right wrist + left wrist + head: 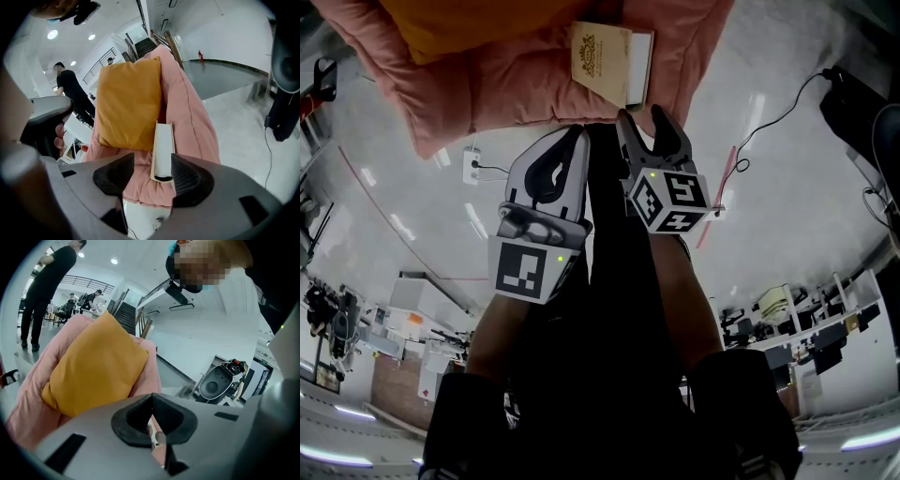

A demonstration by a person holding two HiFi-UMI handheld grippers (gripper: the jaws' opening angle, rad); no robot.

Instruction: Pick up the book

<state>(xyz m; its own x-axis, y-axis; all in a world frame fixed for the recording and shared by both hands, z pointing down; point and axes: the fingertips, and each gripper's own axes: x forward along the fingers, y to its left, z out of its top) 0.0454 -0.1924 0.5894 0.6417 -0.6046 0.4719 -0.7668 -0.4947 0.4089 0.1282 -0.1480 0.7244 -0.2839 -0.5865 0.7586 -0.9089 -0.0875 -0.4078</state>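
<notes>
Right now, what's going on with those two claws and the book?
Left gripper shut. Right gripper open, aimed at book, not gripping. Book lies on pink cushion, beside yellow pillow. Nothing blocking it.

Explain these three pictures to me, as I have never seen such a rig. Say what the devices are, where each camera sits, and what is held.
A person holds a two-jaw hand tool in each hand. The head view looks down from a camera on the person's head: the left gripper shows on its left, the right gripper on its right. The other two pictures come from a camera on each gripper, looking along its jaws. Ahead lies a pink cushion with an orange pillow and a cream book on it. The left gripper's jaws are together, with nothing in them. The right gripper's jaws stand apart, aimed at the book's edge but not gripping it. Nothing is held yet.
</notes>
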